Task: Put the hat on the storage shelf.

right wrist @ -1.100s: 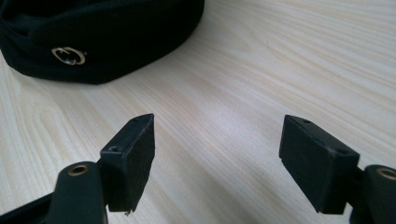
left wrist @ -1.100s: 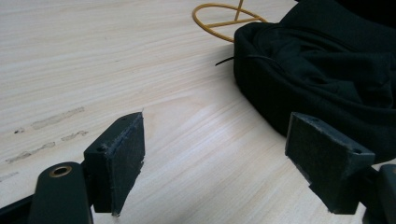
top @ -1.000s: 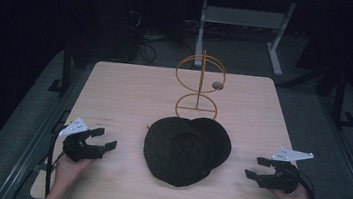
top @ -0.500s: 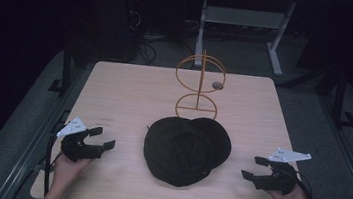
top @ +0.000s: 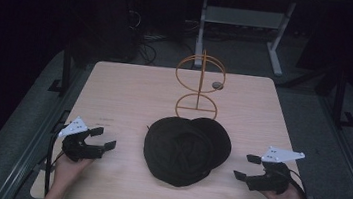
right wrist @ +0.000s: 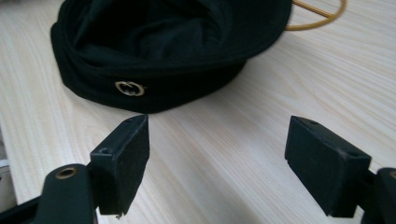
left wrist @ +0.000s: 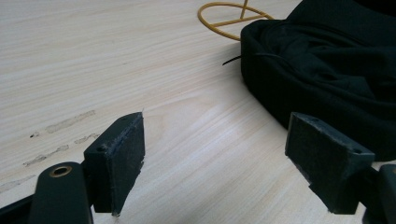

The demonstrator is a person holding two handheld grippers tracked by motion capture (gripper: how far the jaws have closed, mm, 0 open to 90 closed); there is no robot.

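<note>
Black cap (top: 186, 151) on the worktop (top: 125, 93), both claws spread, empty.
Cap's folds too dark to read; stand (top: 200, 84) base half hidden behind it.

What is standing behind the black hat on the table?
Behind the black hat stands an orange wire stand. The hat covers the front edge of its base ring.

High view dim, surroundings black; gripper views bright, soft sheen on table (left wrist: 196, 121), near fingers slightly blurred.
</note>
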